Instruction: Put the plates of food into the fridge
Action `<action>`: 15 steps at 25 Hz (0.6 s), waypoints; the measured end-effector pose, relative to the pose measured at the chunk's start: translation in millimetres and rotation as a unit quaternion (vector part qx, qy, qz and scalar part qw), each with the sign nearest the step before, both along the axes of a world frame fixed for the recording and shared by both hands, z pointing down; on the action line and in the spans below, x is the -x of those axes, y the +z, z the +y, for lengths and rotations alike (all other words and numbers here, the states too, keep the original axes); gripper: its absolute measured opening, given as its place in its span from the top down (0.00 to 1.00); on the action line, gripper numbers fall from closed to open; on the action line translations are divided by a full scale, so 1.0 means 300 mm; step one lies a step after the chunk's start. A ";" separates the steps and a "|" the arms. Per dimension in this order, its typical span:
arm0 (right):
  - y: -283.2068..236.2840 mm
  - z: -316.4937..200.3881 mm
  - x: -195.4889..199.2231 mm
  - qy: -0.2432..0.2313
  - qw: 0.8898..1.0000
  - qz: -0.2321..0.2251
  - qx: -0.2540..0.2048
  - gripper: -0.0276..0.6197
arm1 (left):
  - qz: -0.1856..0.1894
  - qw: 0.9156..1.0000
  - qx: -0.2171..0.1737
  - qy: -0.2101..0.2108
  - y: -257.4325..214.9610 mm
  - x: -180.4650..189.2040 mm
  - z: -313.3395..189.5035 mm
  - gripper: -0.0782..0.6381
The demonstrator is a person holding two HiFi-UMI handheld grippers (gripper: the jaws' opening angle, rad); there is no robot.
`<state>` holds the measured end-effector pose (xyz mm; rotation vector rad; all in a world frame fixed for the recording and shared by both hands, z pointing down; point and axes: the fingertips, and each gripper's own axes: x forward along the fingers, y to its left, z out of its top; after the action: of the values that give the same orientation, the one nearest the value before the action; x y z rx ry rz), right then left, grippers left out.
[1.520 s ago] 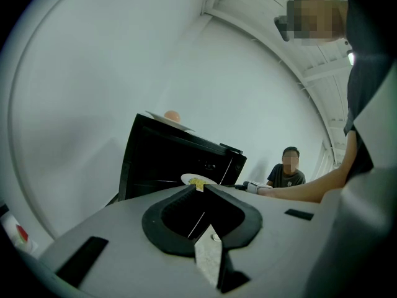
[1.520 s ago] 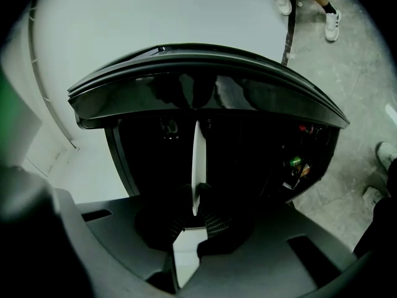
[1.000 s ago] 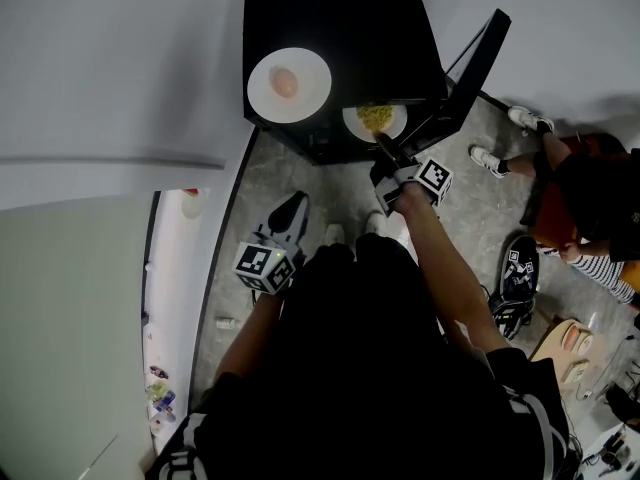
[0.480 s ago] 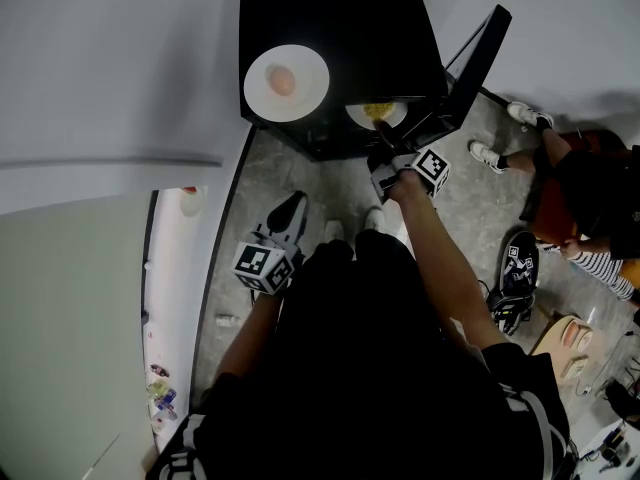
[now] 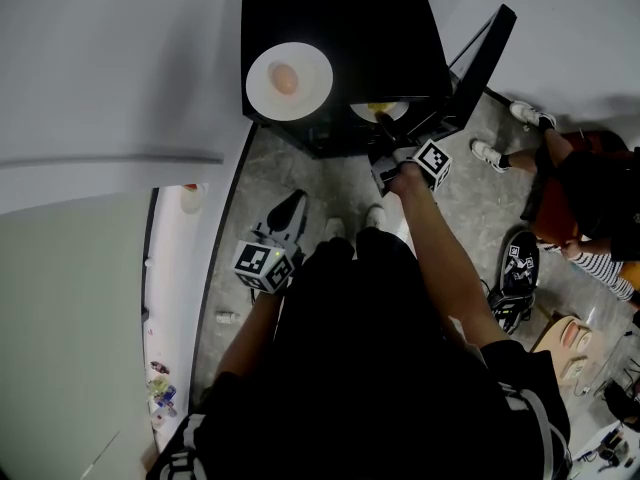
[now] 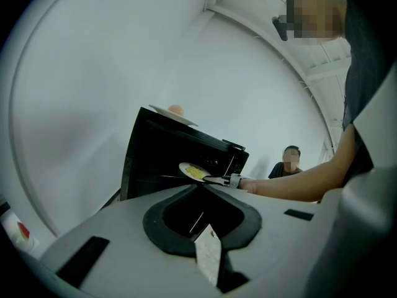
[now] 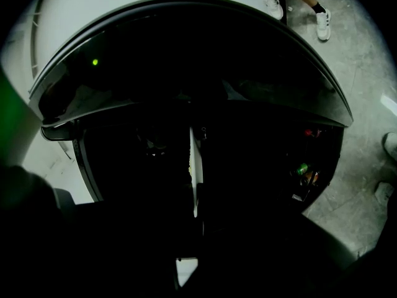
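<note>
Pinched nearly shut on the rim of the round white plate of yellow food (image 5: 378,110), the right tool (image 5: 384,126) holds it halfway into the open black box fridge (image 5: 350,28) (a one-edge grip), so a tilt or a bump on the fridge's front edge could spill it.

A grey speckled floor (image 5: 330,183) and a white wall (image 5: 100,58) are recorded. White sneakers (image 5: 528,115) are worn by a person seated at the right edge. A black patterned shoe (image 5: 518,263) is noted nearby. Small colourful items (image 5: 160,393), too small to identify, are observed at lower left.
</note>
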<state>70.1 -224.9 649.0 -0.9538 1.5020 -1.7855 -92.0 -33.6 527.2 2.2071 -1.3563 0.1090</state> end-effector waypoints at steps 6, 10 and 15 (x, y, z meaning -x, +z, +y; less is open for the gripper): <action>-0.013 -0.025 0.011 0.000 1.000 -0.001 -0.006 0.90 | -0.003 1.000 0.001 0.000 0.006 0.007 -0.002 0.83; -0.002 -0.027 0.007 0.002 1.000 0.003 -0.002 0.90 | -0.002 1.000 0.004 -0.004 0.001 0.010 0.002 0.84; -0.013 -0.031 0.010 0.002 1.000 -0.009 -0.009 0.90 | -0.003 1.000 0.004 -0.004 0.002 0.008 0.000 0.84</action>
<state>67.1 -234.1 645.0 -0.9290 1.5004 -1.7710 -94.4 -33.7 527.9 2.1969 -1.3660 0.1176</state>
